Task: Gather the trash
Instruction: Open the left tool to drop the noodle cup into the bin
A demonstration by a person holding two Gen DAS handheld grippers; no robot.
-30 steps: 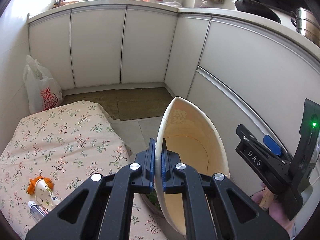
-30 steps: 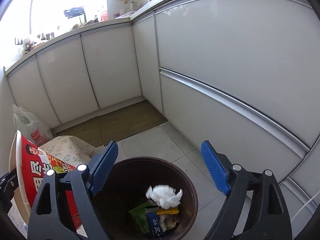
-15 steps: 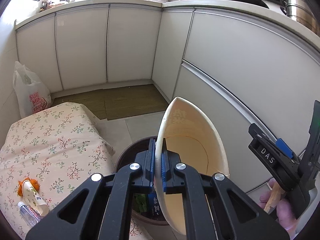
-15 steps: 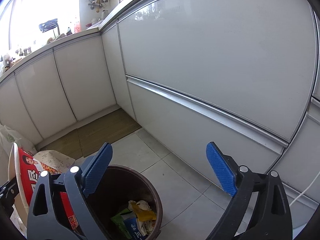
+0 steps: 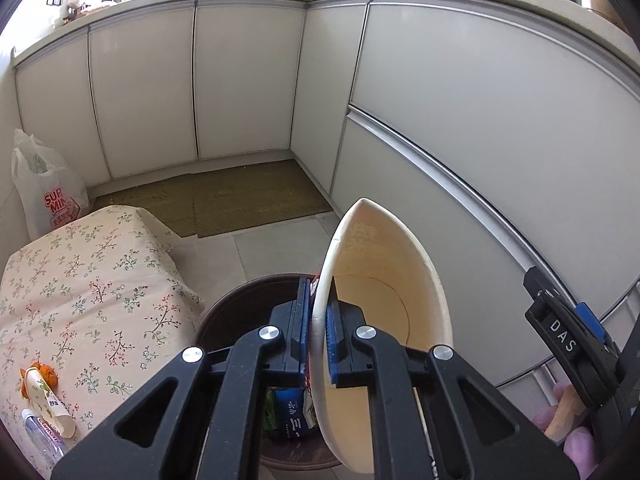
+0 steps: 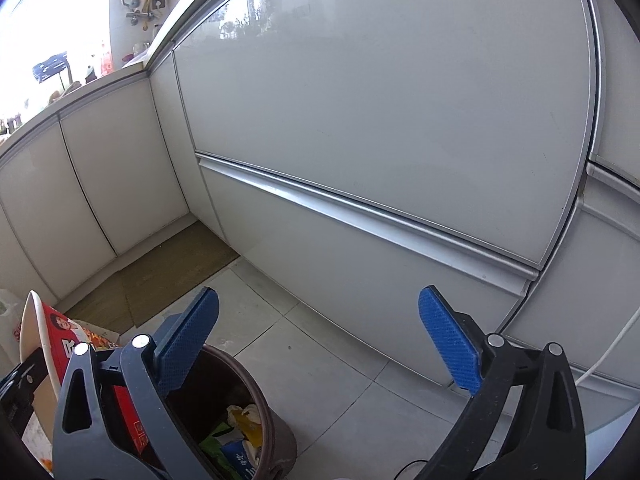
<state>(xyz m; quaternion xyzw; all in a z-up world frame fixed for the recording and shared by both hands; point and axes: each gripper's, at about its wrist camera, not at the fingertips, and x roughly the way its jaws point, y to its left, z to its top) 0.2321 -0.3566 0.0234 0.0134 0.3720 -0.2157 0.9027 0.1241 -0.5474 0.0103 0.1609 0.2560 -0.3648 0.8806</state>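
My left gripper (image 5: 318,336) is shut on the rim of an empty paper noodle bowl (image 5: 384,280), cream inside, red printed outside. It holds the bowl tipped on edge over a brown trash bin (image 5: 240,300) with wrappers in it. In the right wrist view the bowl (image 6: 44,344) shows at the left and the bin (image 6: 256,408) below. My right gripper (image 6: 320,344) is open and empty, above the bin's right side; it shows in the left wrist view (image 5: 568,344).
A low table under a floral cloth (image 5: 80,280) stands left of the bin, with a small bottle (image 5: 40,436) and a wrapper (image 5: 44,396) on it. A white plastic bag (image 5: 44,196) leans at the wall. White cabinets (image 6: 400,120) close the right and back. A floor mat (image 5: 240,196) lies behind.
My left gripper carried the bowl right, off the table and over the bin. My right gripper swung right and up, so the bin slid to its lower left.
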